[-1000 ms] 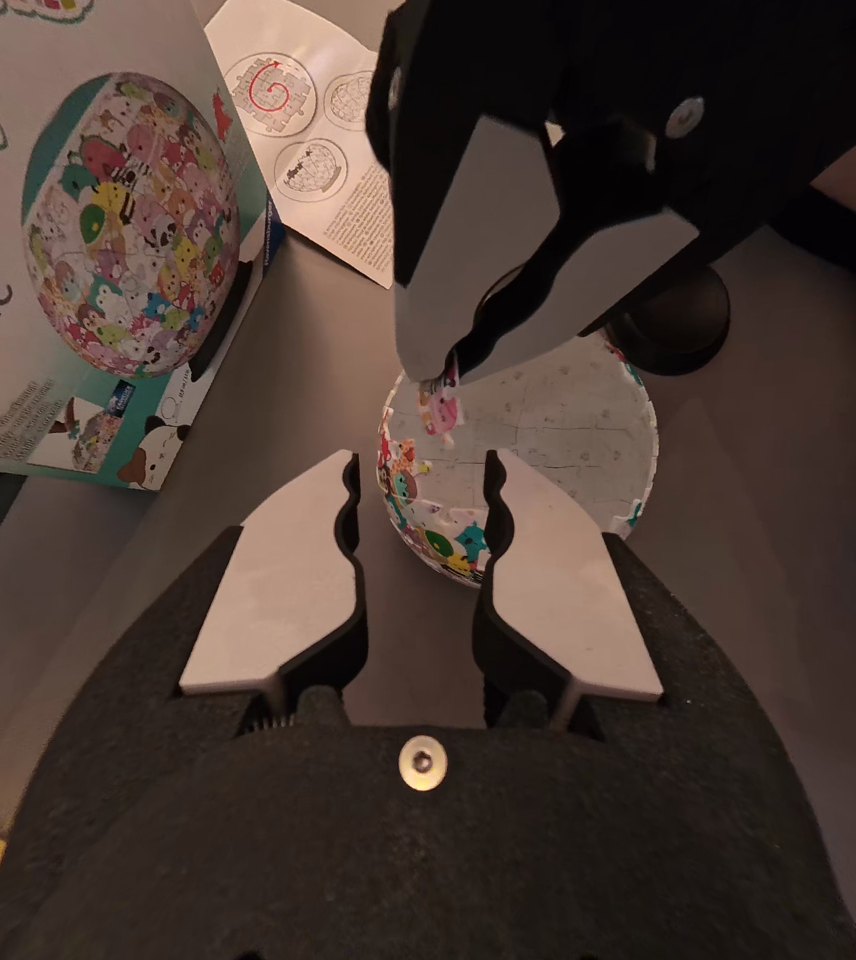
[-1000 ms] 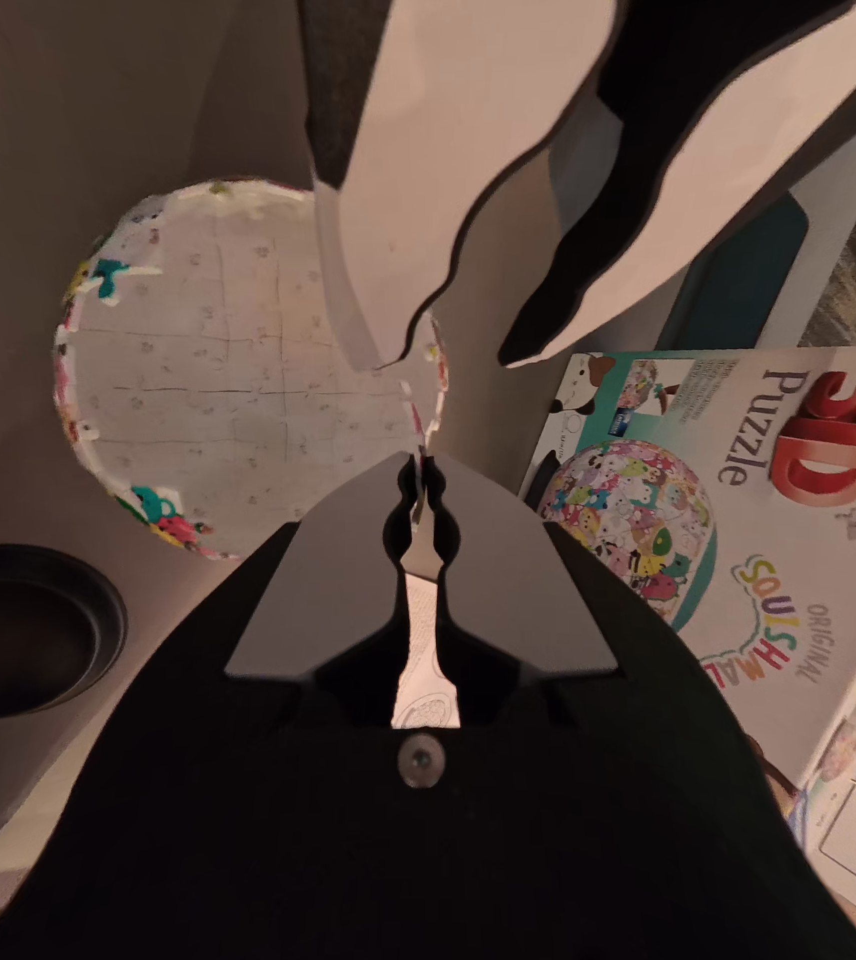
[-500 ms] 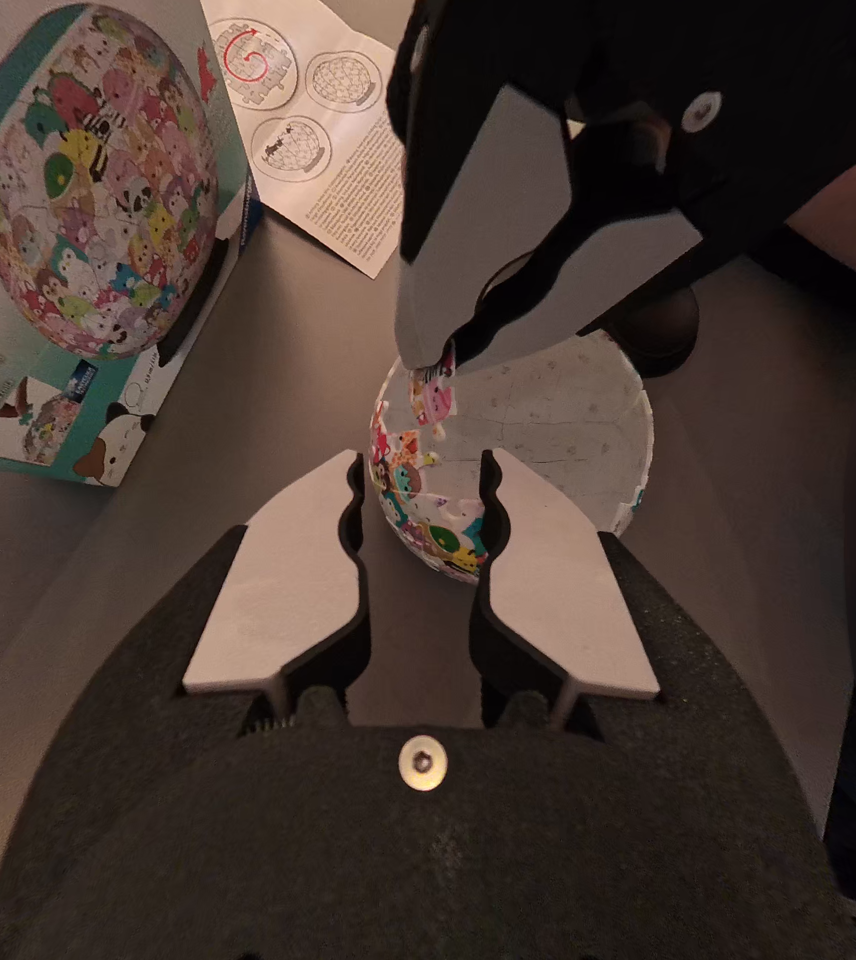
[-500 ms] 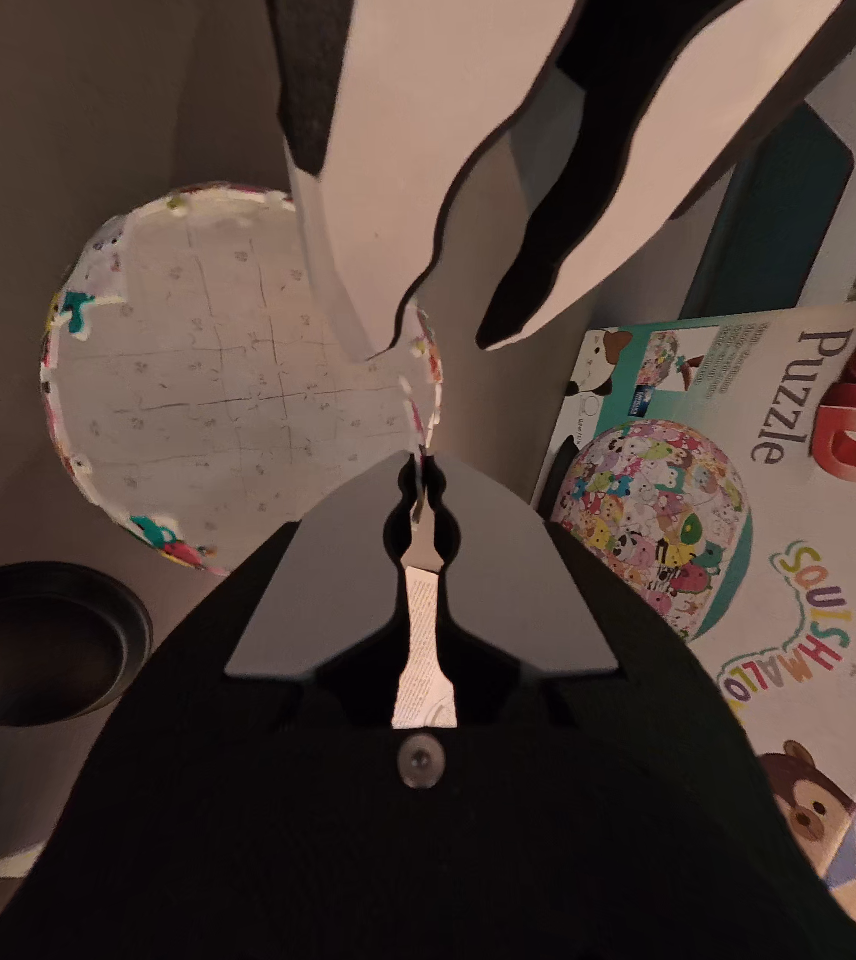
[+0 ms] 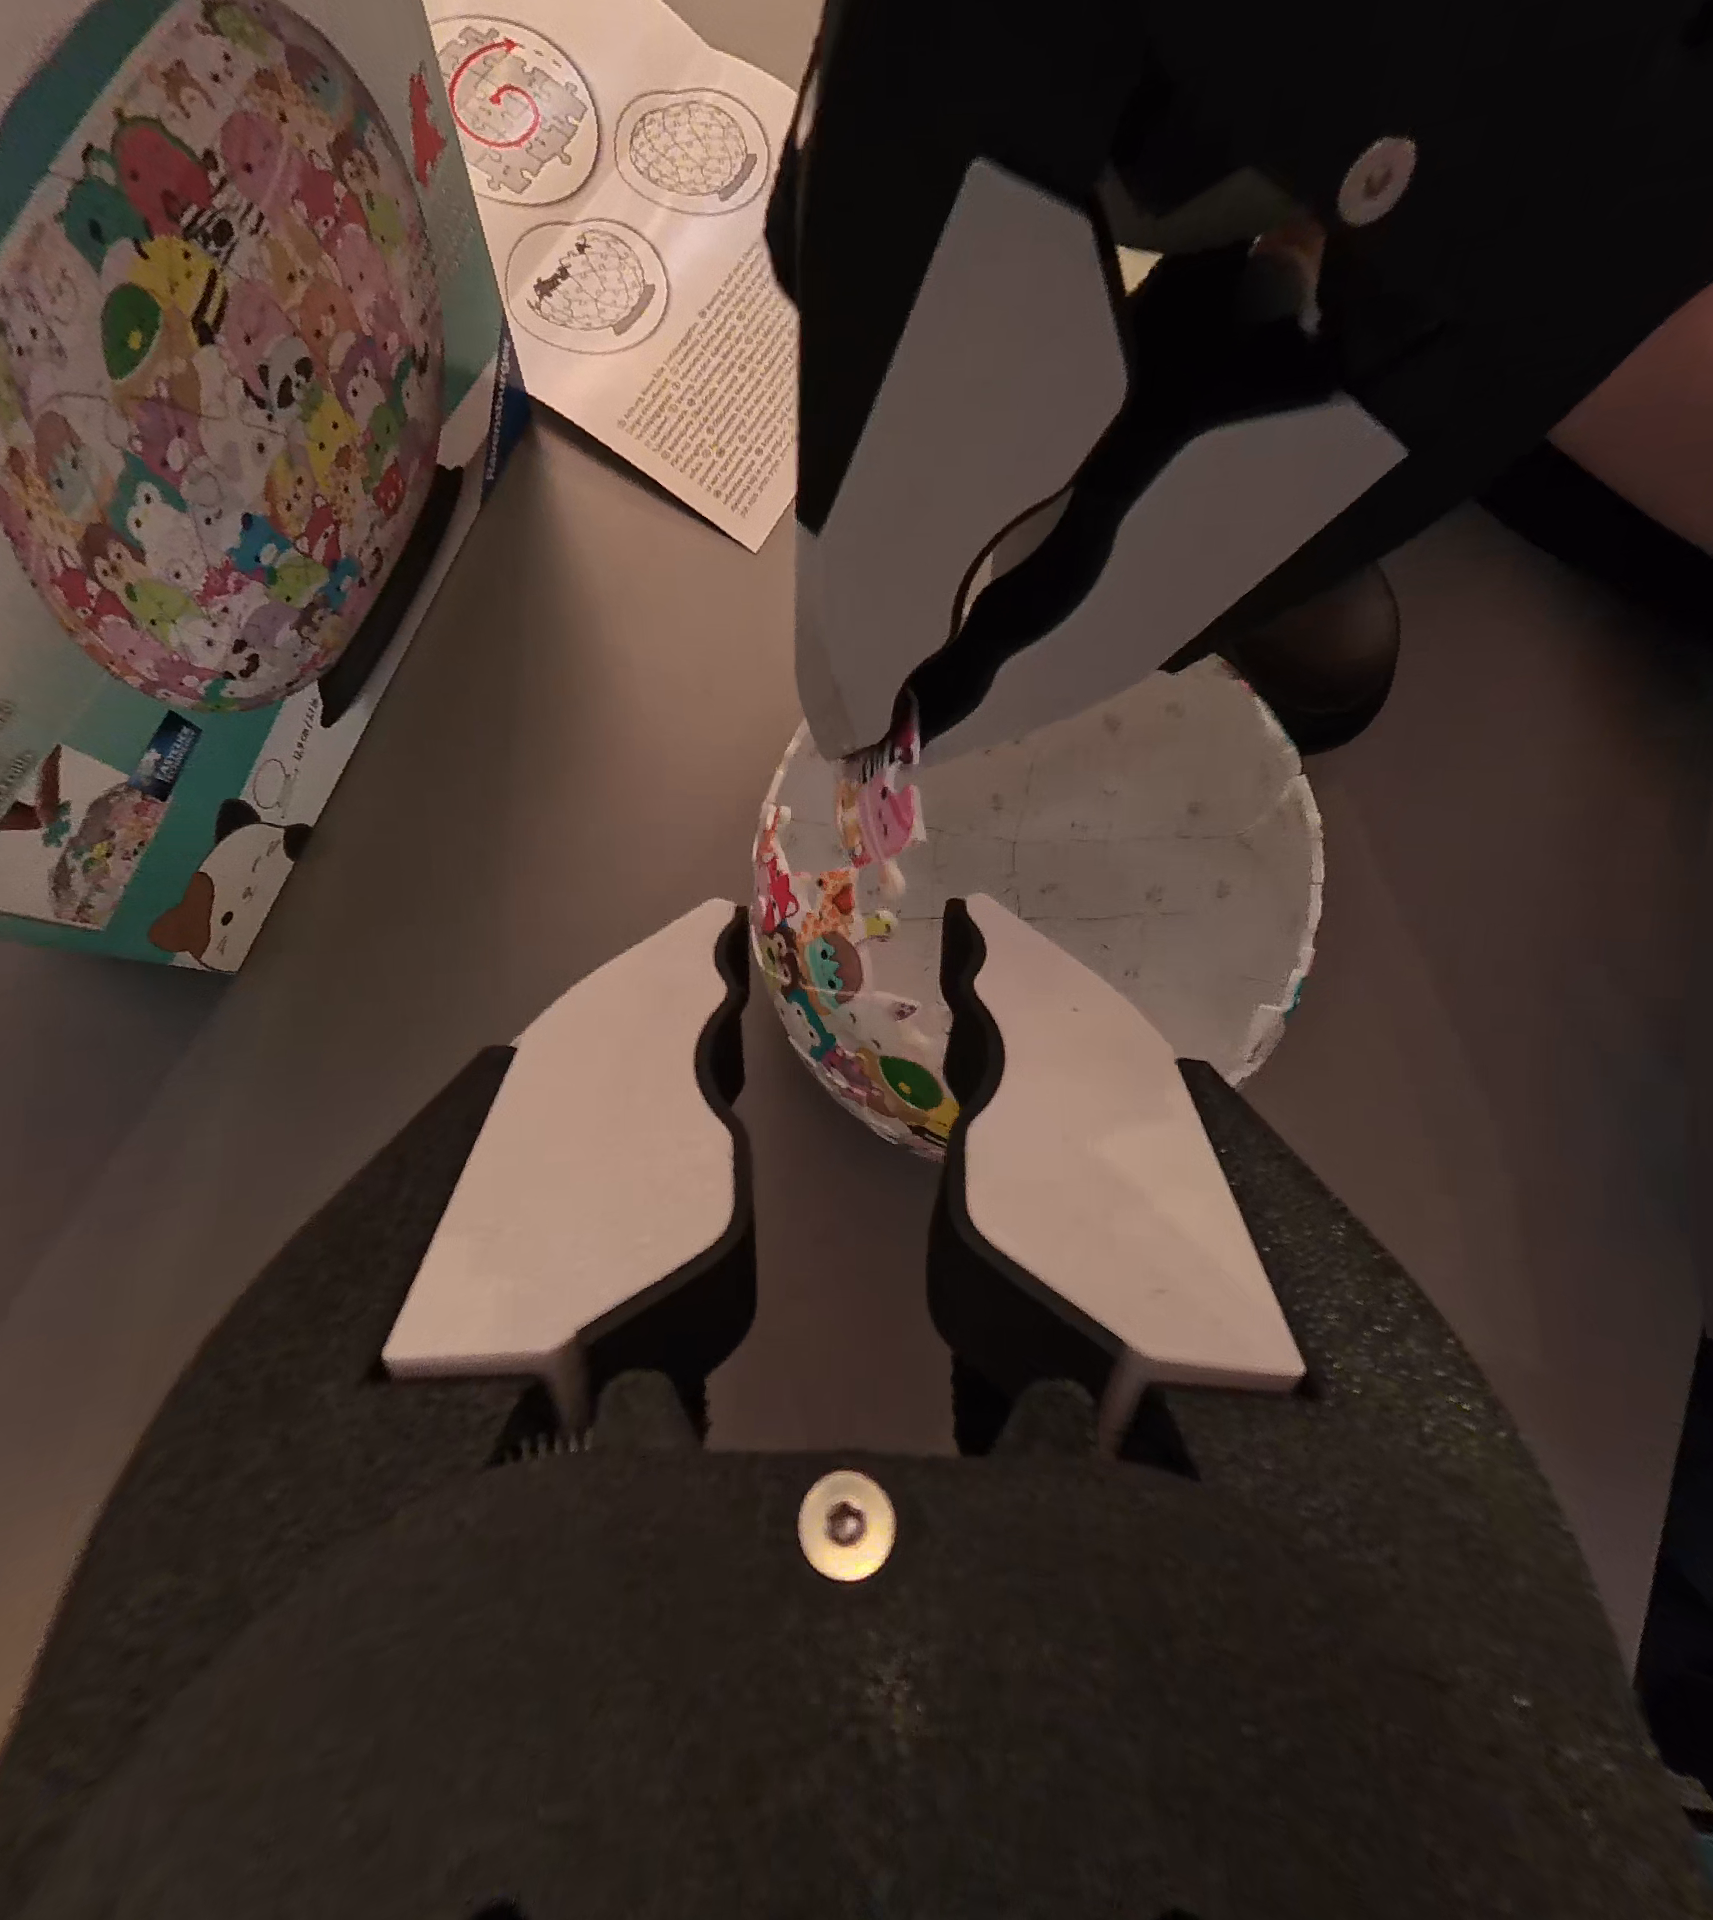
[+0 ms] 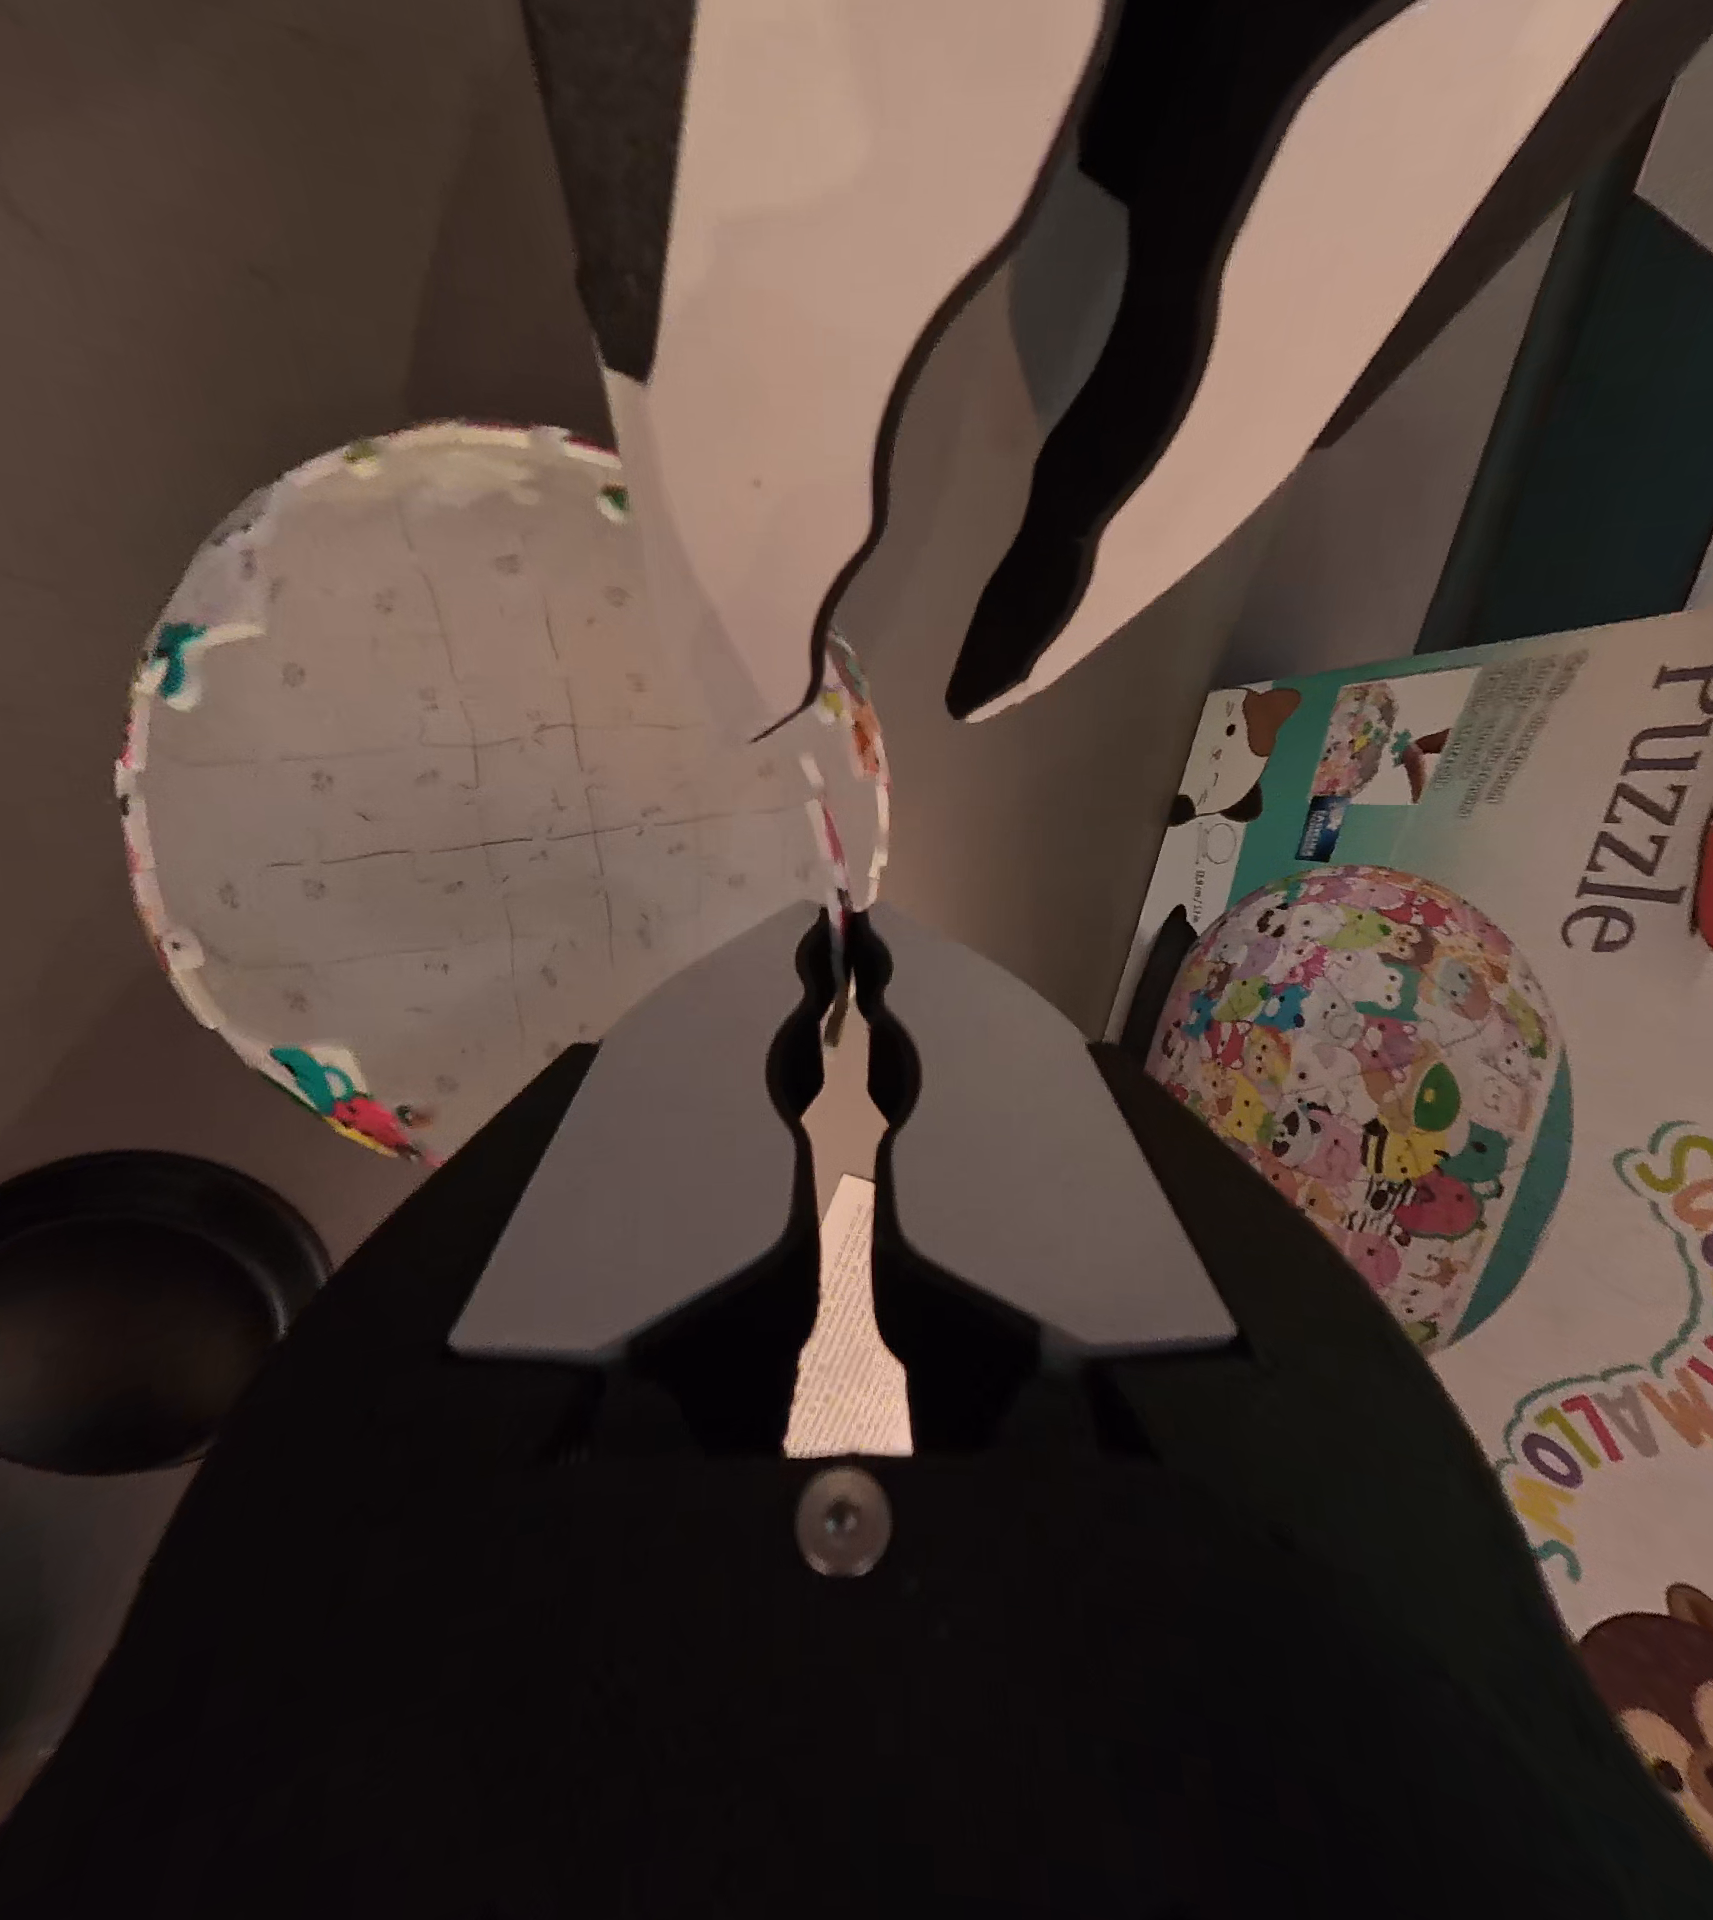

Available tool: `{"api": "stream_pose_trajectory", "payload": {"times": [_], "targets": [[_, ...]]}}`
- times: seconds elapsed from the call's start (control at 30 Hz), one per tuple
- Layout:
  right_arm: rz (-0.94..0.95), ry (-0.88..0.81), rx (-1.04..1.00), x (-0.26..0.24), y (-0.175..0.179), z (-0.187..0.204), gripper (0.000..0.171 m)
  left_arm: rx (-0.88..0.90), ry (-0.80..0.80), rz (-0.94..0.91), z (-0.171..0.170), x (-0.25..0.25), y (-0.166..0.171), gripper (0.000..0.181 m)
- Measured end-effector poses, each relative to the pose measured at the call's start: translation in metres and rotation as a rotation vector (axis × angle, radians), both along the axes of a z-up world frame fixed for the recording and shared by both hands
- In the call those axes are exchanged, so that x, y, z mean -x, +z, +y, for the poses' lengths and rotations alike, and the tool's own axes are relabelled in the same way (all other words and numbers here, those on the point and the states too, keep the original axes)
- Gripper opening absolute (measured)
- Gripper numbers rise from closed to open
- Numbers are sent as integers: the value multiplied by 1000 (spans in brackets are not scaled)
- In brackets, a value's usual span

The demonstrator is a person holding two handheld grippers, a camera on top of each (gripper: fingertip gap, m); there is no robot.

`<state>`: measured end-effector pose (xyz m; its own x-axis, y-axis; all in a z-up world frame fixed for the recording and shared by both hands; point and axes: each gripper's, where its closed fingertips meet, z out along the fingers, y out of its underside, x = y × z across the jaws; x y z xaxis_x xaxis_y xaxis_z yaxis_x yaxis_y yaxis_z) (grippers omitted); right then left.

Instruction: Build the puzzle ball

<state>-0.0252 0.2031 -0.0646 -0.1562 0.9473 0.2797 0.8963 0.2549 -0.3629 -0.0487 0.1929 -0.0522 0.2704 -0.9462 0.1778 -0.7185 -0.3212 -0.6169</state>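
Note:
A half-built puzzle ball point(image 5: 1091, 862) lies on the grey table point(image 5: 571, 727), open like a bowl, white inside and with colourful cartoon animals outside. It also shows in the right wrist view point(image 6: 436, 790). My right gripper point(image 6: 839, 920) is shut on a pink puzzle piece point(image 5: 883, 810) and holds it at the bowl's near rim. In the left wrist view the right gripper point(image 5: 893, 743) comes down from above. My left gripper point(image 5: 844, 909) is open and empty, its fingertips at either side of the ball's near wall. In the right wrist view the left gripper point(image 6: 862, 717) hangs over the rim.
The puzzle box point(image 5: 145, 468) lies at the left, also in the right wrist view point(image 6: 1454, 1039). A folded instruction sheet point(image 5: 644, 239) lies behind it. A black round stand point(image 6: 104, 1309) sits beside the ball. A person's arm point(image 5: 1683, 343) is at the upper right. Only a small space, under 4 cm, lies between the two pairs of fingers.
The left wrist view has shifted nearer the ball and the box has slid left in it. The right gripper has kept the piece at the rim and lowered it slightly.

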Motion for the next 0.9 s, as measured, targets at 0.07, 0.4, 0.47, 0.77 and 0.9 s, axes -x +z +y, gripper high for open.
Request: {"api": "stream_pose_trajectory", "payload": {"times": [0.07,0.4,0.47,0.77,0.9], "targets": [[-22,-15,-1,-1,-2,1,4,5,0,-4,0,-1,0,33],[-28,-141,69,-5,-5,7,4,3,-28,28,2,-6,-3,29],[-25,-135,80,-5,-5,6,4,1,-27,27,4,-9,-3,29],[-43,-176,98,-6,-8,5,4,0,-38,50,6,-8,-5,22],[-39,-221,106,-6,-7,6,4,-2,-38,61,8,-10,-3,21]]}}
